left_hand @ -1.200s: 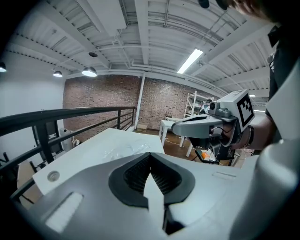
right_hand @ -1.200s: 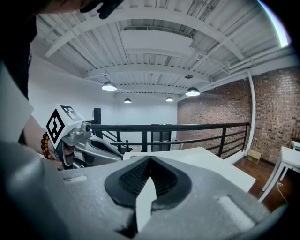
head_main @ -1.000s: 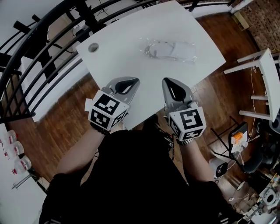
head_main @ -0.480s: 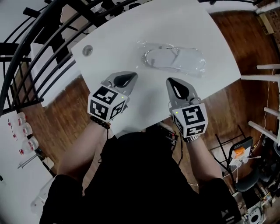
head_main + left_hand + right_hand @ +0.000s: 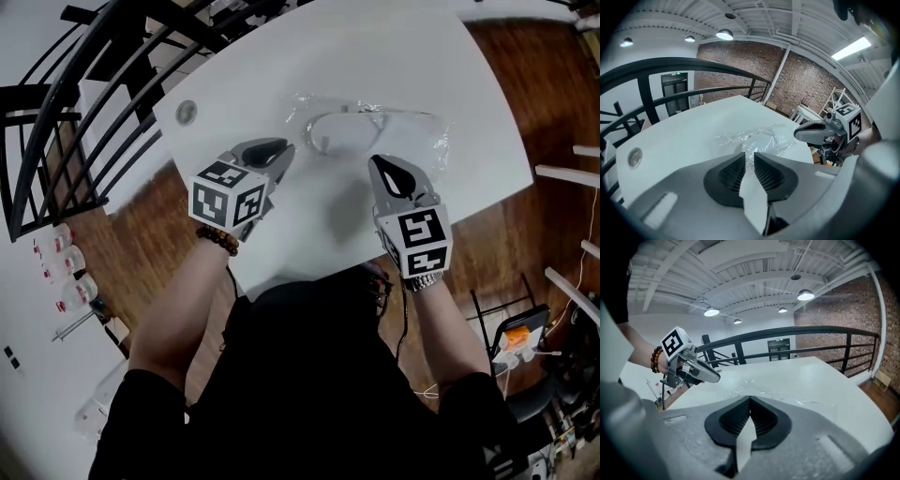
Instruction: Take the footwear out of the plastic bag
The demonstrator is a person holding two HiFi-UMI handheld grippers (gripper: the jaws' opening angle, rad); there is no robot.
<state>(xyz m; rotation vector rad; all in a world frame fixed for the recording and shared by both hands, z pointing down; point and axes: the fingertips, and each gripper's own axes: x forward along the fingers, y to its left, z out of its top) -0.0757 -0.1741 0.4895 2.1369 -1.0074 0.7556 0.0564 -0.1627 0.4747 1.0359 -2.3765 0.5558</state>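
Head view shows the plastic bag (image 5: 427, 133) lying flat on the white table (image 5: 375, 47), with the footwear (image 5: 361, 131) still fully inside it. It's a pale, low thing, maybe a slipper or a light shoe, honestly can't tell which through the film.

The left gripper (image 5: 285, 150) sits just beside the bag's near-left end. Its jaws are opening, only a narrow slit so far, and nothing's between them. The right gripper (image 5: 380, 163) is just on the near side of the bag, jaws pressed together and empty.

My guess on handling: the bag is thin, crinkly and slippery, so it'll slide on that smooth tabletop if you only tug one side. The footwear looks light and a bit soft, not fragile. I'd pinch a loose wrinkle of film at one end with one gripper to anchor it, then go for the rim or heel of the footwear through the mouth with the other. I can't make out which end of the bag is open.

Beyond the bag's left end there's a round cable hole (image 5: 187, 112) in the table, then a black railing (image 5: 66, 103). Wood floor (image 5: 534, 103) lies off the bag's right end, and the left gripper view has a brick wall (image 5: 806, 79) behind the bag.
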